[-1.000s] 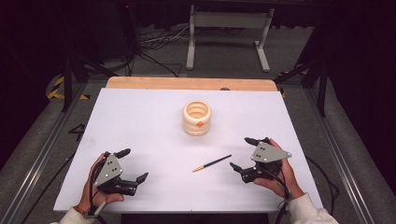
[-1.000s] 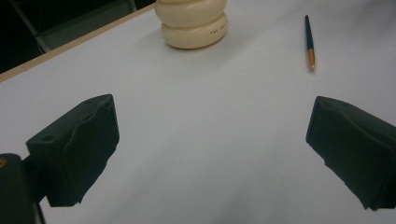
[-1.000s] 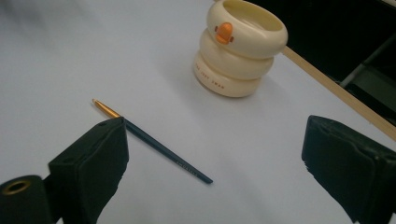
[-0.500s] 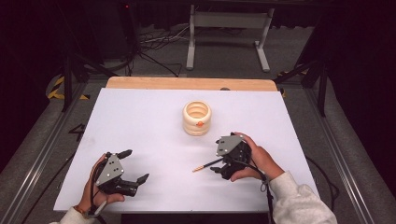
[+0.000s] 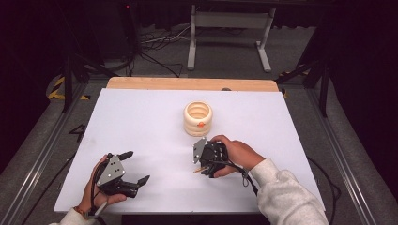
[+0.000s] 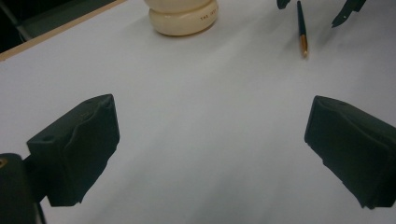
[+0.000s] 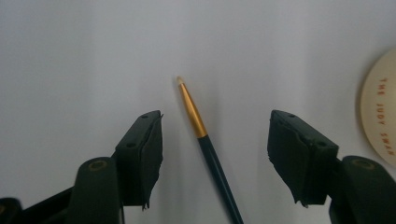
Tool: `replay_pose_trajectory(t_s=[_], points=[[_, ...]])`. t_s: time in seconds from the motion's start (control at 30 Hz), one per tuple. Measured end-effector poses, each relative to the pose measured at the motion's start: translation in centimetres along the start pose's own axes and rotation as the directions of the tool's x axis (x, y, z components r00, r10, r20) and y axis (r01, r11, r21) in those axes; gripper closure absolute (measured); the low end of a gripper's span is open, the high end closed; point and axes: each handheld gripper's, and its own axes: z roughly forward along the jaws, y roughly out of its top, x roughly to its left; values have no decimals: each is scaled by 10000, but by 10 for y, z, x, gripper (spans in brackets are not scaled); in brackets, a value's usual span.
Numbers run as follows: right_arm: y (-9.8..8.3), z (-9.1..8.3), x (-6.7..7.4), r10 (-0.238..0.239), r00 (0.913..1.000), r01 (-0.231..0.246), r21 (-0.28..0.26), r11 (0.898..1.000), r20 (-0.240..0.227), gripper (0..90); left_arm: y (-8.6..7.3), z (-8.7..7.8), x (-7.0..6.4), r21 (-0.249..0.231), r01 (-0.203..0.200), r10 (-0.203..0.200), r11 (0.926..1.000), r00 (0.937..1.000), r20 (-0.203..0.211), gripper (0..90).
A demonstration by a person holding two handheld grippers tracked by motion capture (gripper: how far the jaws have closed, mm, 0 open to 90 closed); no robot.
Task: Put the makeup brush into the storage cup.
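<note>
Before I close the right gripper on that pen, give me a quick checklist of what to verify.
1. Pen between the right gripper jaws: ok, jaws have just been closing on either side of it.
2. Pads touching pen: not ok, gaps on both sides.
3. Pen lying flat on the table: ok.
4. Cream ribbed holder clear of the grasp: ok, apart.
5. Left gripper out of the way: ok, open, off to the side.

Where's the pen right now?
The pen lies flat on the white table, between the open jaws of the right gripper with neither pad touching it. In the high view it sits just in front of the cream ribbed holder.
</note>
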Motion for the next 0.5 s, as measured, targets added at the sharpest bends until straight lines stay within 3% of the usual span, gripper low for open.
replay_pose_trajectory(t_s=[0.2, 0.23, 0.4, 0.5], points=[[9, 16, -1, -597, 9973, 638, 1039, 9925, -418, 539, -1, 0, 1, 62, 41, -42, 10000, 10000, 66, 40], [9, 16, -1, -597, 9973, 638, 1039, 9925, -418, 539, -1, 0, 1, 62, 41, -42, 10000, 10000, 66, 40], [13, 21, -3, -839, 9939, 927, 1314, 9870, -714, 704, -2, 1, 2, 114, 107, -108, 9999, 9999, 86, 39], [14, 22, -4, -997, 9875, 1164, 1378, 9836, -1224, 826, -2, 2, 2, 121, 119, -120, 9999, 9999, 118, 39]])
